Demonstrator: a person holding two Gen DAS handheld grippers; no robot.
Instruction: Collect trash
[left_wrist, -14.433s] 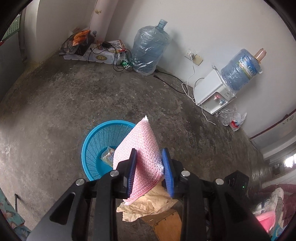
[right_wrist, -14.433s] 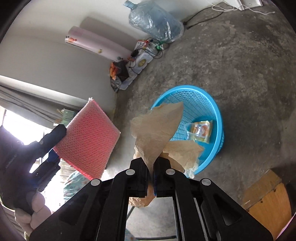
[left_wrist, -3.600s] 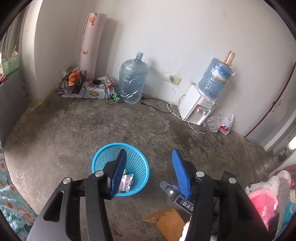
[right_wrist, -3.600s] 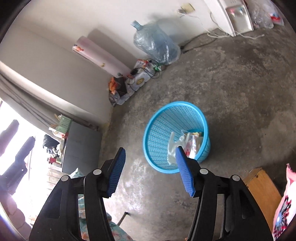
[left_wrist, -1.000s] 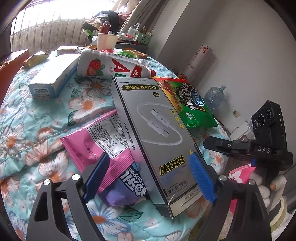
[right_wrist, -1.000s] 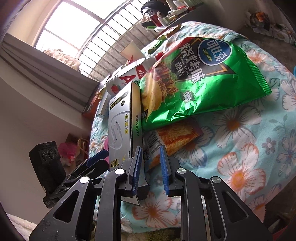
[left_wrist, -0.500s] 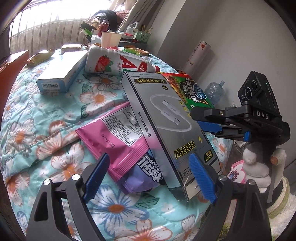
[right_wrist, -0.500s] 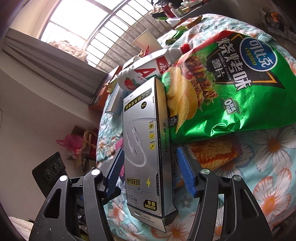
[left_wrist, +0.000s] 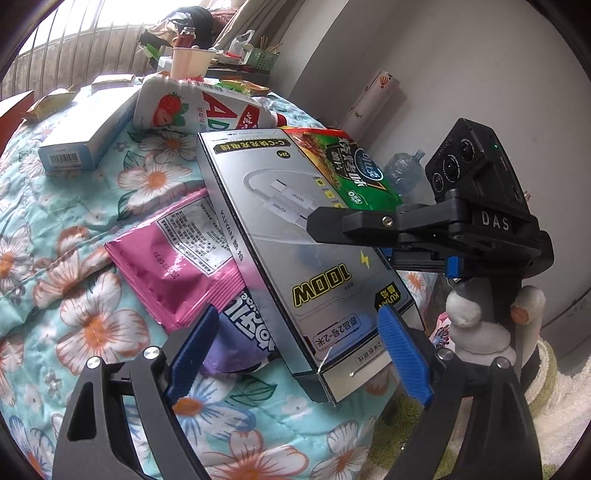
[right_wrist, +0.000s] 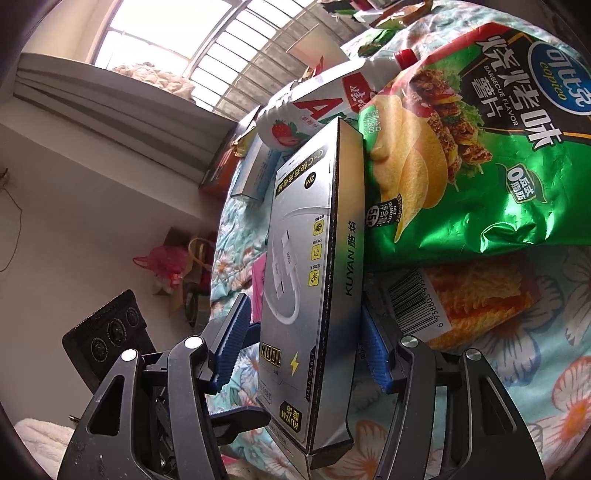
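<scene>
A silver data-cable box (left_wrist: 295, 251) lies tilted on the flowered bed, over a pink wrapper (left_wrist: 184, 258) and a purple packet (left_wrist: 240, 343). My left gripper (left_wrist: 299, 354) is open, its blue pads on either side of the box's near end, not touching. My right gripper (right_wrist: 306, 350) is open around the same box (right_wrist: 310, 280) from the other side; it shows in the left wrist view (left_wrist: 388, 236) with one finger over the box top. A green chip bag (right_wrist: 472, 147) and an orange snack packet (right_wrist: 472, 295) lie beside the box.
A strawberry drink bottle (left_wrist: 192, 110), a pale blue carton (left_wrist: 88, 136) and small packets lie farther back on the flowered quilt (left_wrist: 74, 332). A cluttered shelf and barred window are behind. A water jug (left_wrist: 402, 170) stands on the floor past the bed edge.
Both grippers have moved closer to the silver box. The right gripper has opened from nearly shut and now straddles the box; the left stays open.
</scene>
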